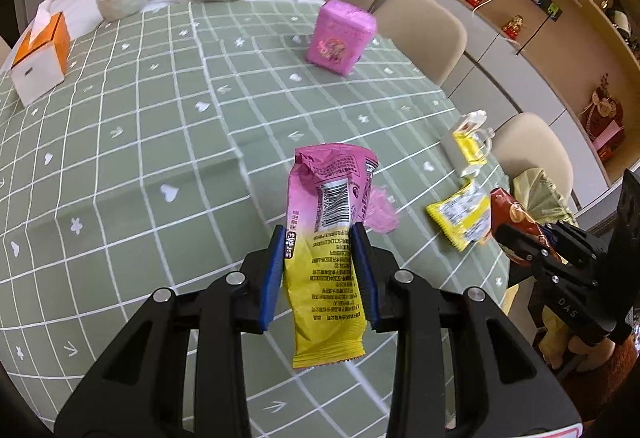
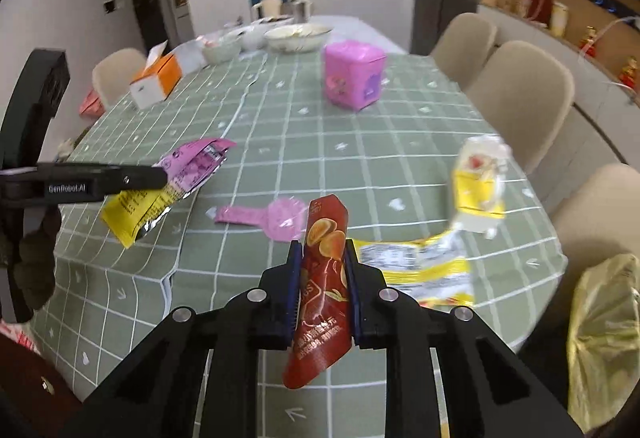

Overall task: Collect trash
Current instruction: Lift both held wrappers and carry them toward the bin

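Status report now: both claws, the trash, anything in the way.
Left claw shut on pink-yellow wrapper. Right claw shut on red wrapper. Yellow wrapper and pink scrap lie on table. Nothing blocking.

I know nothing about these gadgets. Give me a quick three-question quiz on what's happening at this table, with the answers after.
1. True or false: both grippers are holding wrappers.
2. Which wrapper does the left gripper hold? A) red B) pink-and-yellow C) plain white
3. Name one piece of trash lying on the green checked tablecloth.

Key
1. True. The right gripper is shut on the red snack wrapper, and the left is shut on a wrapper too.
2. B, the pink-and-yellow wrapper.
3. Either the yellow wrapper near the table edge or the pink torn strip.
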Available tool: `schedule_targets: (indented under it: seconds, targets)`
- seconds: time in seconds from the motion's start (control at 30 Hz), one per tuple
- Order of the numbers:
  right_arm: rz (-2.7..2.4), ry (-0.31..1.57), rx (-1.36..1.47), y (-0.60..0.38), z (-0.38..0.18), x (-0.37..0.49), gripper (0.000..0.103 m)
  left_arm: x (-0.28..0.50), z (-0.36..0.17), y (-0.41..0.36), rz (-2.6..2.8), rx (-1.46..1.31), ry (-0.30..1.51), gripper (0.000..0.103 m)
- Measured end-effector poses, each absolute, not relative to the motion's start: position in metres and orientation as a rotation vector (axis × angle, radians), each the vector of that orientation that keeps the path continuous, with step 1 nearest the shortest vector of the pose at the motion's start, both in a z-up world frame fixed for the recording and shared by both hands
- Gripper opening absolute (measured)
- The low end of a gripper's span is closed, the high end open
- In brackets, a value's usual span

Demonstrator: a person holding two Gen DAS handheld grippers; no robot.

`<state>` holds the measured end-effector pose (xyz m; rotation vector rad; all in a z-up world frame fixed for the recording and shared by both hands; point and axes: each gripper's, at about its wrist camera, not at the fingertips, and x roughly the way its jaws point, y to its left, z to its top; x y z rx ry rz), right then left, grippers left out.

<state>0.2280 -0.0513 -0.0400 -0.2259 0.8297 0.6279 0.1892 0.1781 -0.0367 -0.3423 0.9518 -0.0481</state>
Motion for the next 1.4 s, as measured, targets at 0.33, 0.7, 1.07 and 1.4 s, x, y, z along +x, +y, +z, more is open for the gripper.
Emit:
schedule_targets:
  seconds: [0.33, 0.7, 1.07, 1.4]
  targets:
    - [0.457, 0.752, -0.142, -0.136, 0.006, 0.224, 0.02, 0.217, 0.017, 0.097, -0.183, -0.257, 0.838, 0.031]
    - [0.243, 0.638, -0.05, -0.283, 0.044, 0.217, 0.02, 0.252, 0.061, -0.055, -0.422, -0.147, 0.737, 0.031]
    - [0.113, 0.594, 0.005, -0.424, 0.045, 0.219, 0.02, 0.297, 0.05, -0.204, -0.623, -0.178, 0.765, 0.031]
    - [-0.005, 0.616, 0.163, -0.535, 0.015, 0.217, 0.02, 0.339, 0.009, -0.306, -0.706, -0.145, 0.885, 0.031]
